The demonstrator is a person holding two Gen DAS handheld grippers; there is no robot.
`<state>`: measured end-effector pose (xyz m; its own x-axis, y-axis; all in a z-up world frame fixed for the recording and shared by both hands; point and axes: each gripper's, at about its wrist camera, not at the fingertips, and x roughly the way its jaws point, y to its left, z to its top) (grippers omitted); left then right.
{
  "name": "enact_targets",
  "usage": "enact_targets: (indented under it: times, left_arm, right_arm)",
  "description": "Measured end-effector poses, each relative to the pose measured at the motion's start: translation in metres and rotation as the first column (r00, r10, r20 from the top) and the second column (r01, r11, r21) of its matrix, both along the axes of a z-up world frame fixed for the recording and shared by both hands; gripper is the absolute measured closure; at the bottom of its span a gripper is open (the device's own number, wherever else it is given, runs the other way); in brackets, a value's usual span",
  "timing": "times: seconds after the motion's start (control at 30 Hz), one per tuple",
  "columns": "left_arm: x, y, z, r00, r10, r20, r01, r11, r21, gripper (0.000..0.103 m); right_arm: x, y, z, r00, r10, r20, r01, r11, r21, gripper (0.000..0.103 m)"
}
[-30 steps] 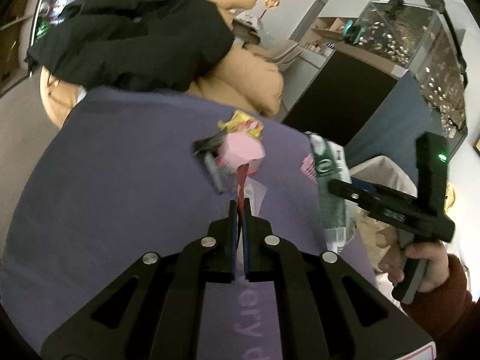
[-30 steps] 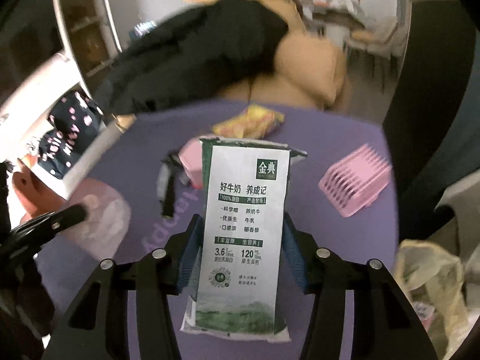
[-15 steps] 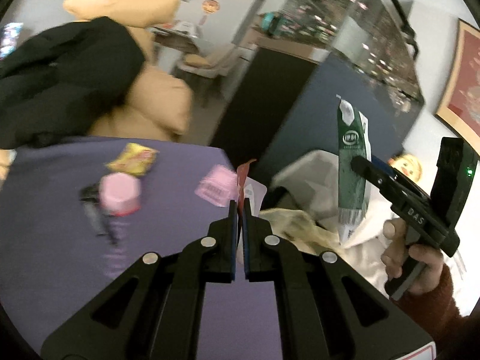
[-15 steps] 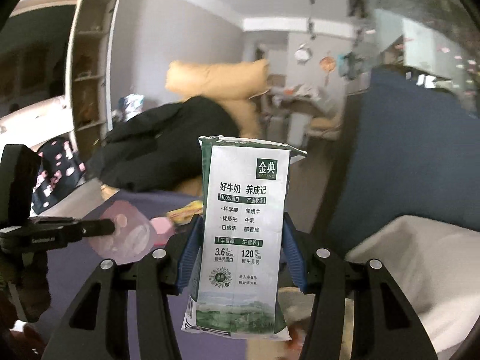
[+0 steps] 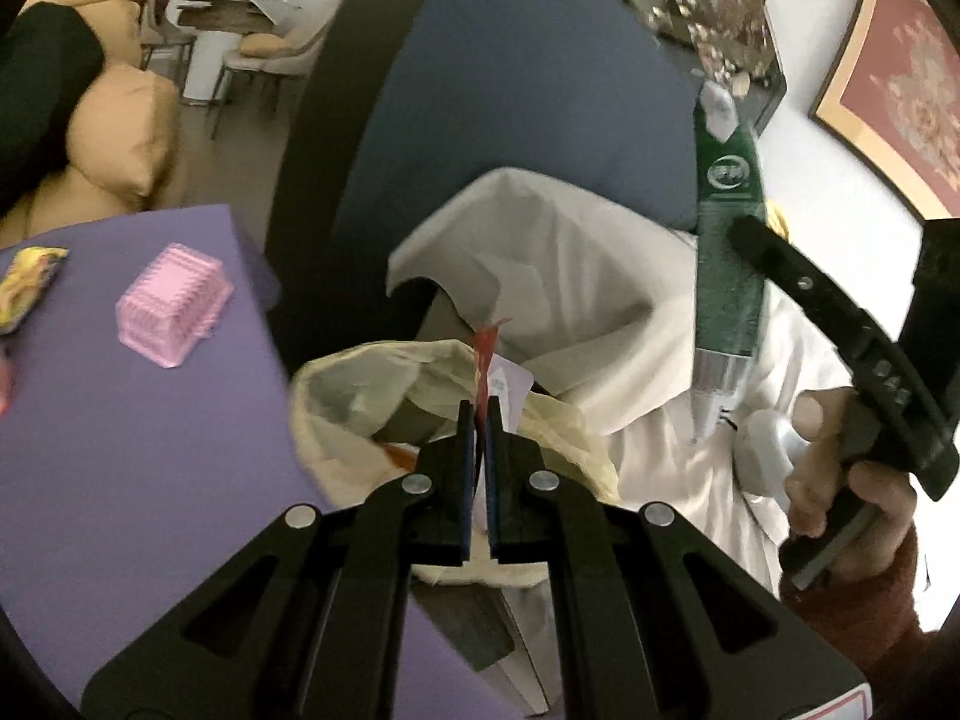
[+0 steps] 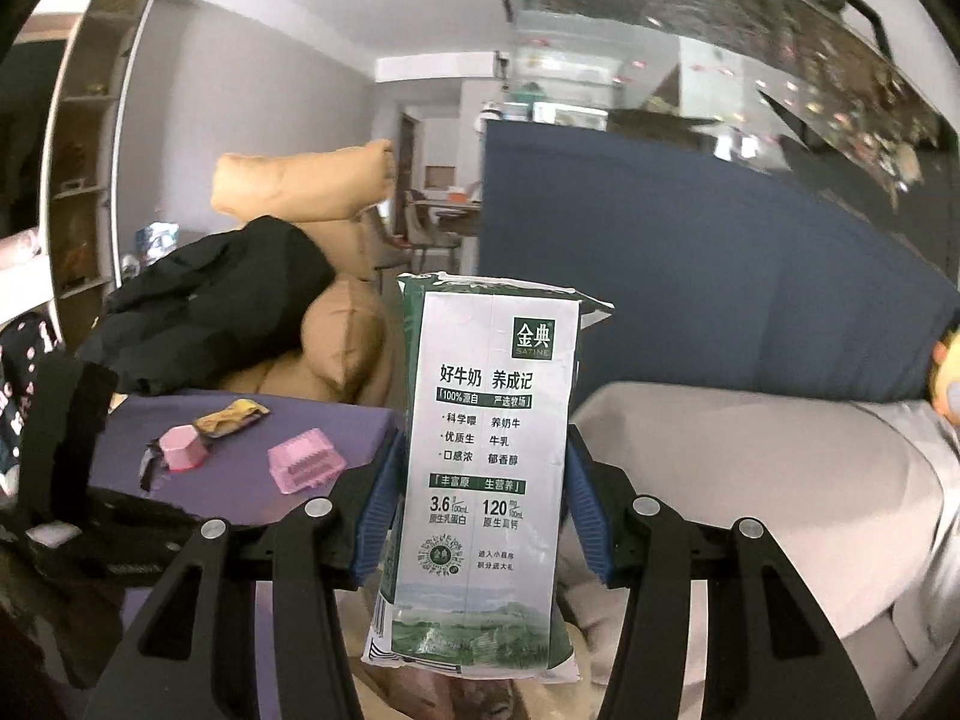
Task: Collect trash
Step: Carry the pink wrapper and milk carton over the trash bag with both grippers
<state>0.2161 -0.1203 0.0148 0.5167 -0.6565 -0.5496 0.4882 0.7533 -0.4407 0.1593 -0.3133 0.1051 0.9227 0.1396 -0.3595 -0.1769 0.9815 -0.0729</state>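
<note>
While we hover both tools past the table edge, this is what we read:

trash bag: yellowish bag (image 5: 360,384) mouth open just under our left gripper (image 5: 478,414); something orange and dark scraps inside, we can't identify them.
left gripper: jaws nearly shut, pinching a thin red-and-white wrapper (image 5: 487,360) that sticks up over the bag mouth.
right gripper: in our right wrist view, right gripper (image 6: 483,516) pads press both sides of a green-and-white milk carton (image 6: 486,456), held upright; in the left wrist view it sits at 2 o'clock, off to the side of the bag.
purple table: table (image 5: 120,420) at 9 o'clock; we see a pink ribbed box (image 5: 174,312) and a yellow wrapper (image 5: 27,282) on it, plus a pink cup (image 6: 180,447) in the right wrist view.
surroundings: white cloth (image 5: 576,300) drapes behind the bag at 12 o'clock, blue panel (image 5: 510,90) beyond it; black jacket (image 6: 210,312) on tan cushions (image 6: 306,186) at 10 o'clock.
</note>
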Motion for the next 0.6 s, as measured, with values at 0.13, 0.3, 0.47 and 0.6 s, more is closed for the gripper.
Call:
enact_targets:
  times: [0.13, 0.3, 0.47, 0.6]
  left_arm:
    - [0.014, -0.024, -0.009, 1.0, -0.026, -0.004, 0.026, 1.0, 0.009, 0.095]
    - [0.018, -0.02, -0.022, 0.999, -0.022, -0.048, 0.023, 1.0, 0.021, 0.068]
    - [0.004, 0.019, -0.02, 0.997, 0.07, -0.034, -0.068, 0.997, 0.04, 0.067]
    - [-0.01, 0.054, -0.015, 0.991, 0.136, -0.005, -0.135, 0.989, 0.053, 0.067]
  right_arm:
    - [0.0, -0.01, -0.01, 1.0, -0.023, -0.004, 0.023, 1.0, 0.007, 0.054]
    - [0.002, -0.017, -0.019, 1.0, -0.028, 0.008, 0.027, 0.999, 0.024, 0.054]
    - [0.009, -0.009, -0.036, 1.0, 0.014, 0.004, -0.014, 0.999, 0.046, 0.054]
    - [0.02, 0.009, -0.056, 0.999, 0.048, 0.008, -0.048, 0.999, 0.02, 0.054]
